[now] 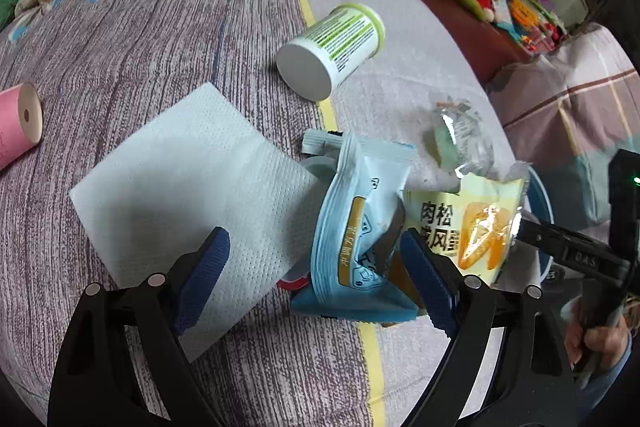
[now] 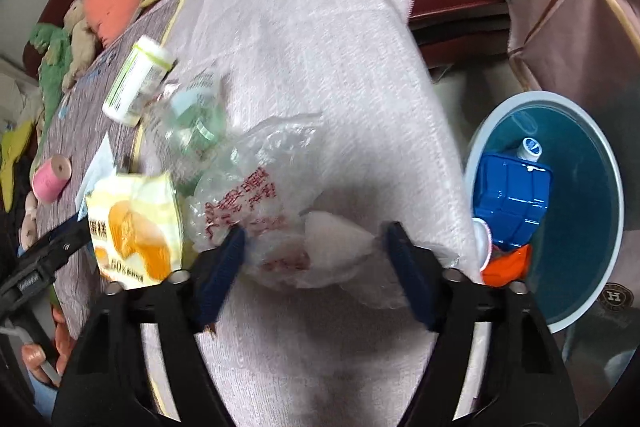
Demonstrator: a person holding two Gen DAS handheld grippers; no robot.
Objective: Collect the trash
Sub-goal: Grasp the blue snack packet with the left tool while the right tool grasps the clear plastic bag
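We see a clear bag lying on the table between the spread fingers of our right gripper, with a blue bin just off the table's edge to its right. Our left gripper is also spread, a blue pouch between its fingers, a napkin left of it and a yellow wrapper crowding from the right; a white bottle lies beyond.

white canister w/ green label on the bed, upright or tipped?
Tipped. The white canister lies on its side on the bedspread, its flat round end facing the left wrist camera and the label text running along its length.

Crumpled wrappers and tissue litter the cloth.
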